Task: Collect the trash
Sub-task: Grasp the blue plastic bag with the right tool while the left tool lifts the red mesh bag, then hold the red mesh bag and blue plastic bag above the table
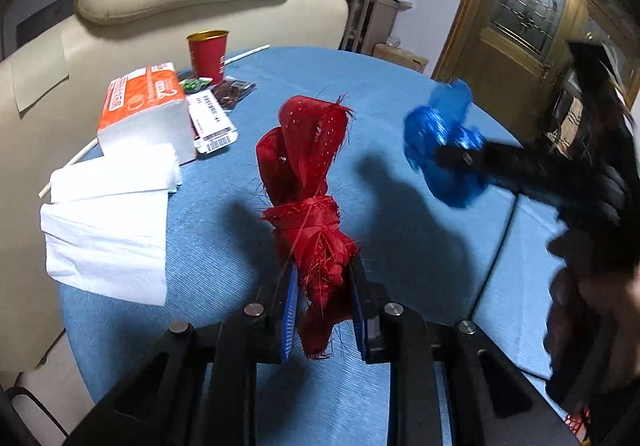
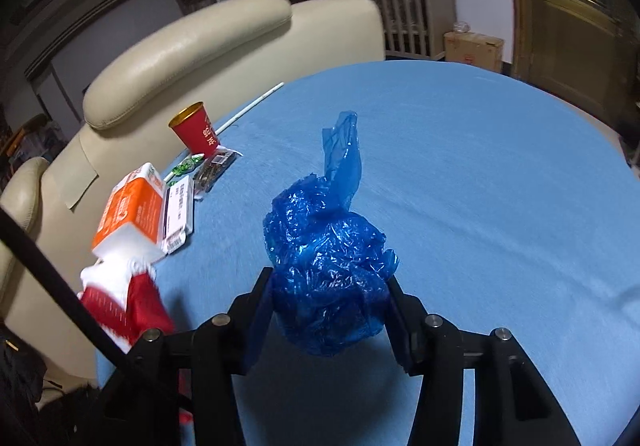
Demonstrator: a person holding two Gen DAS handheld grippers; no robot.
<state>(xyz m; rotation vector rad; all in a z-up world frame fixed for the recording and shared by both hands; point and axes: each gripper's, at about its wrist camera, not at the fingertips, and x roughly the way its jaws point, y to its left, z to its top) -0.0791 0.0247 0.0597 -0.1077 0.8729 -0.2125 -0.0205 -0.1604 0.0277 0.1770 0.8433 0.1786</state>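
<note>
crumpled blue plastic bag (image 2: 332,278): light, soft, slippery; grab the bunched body. held in right gripper (image 2: 330,310) above tabletop (image 2: 480,185). left of bag, left gripper (image 1: 322,310) clamps red ribbon bundle (image 1: 308,181). red cup (image 2: 196,129) beyond.

Blue-clothed table (image 2: 480,165) bears red cup (image 2: 196,131), tissue pack (image 2: 132,209), napkins (image 1: 108,221)

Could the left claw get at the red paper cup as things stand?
Probably not yet: the left claw is shut on a red ribbon bundle, so it has no free grip. The red cup stands upright at the far table edge, with an orange tissue pack nearby.
</note>
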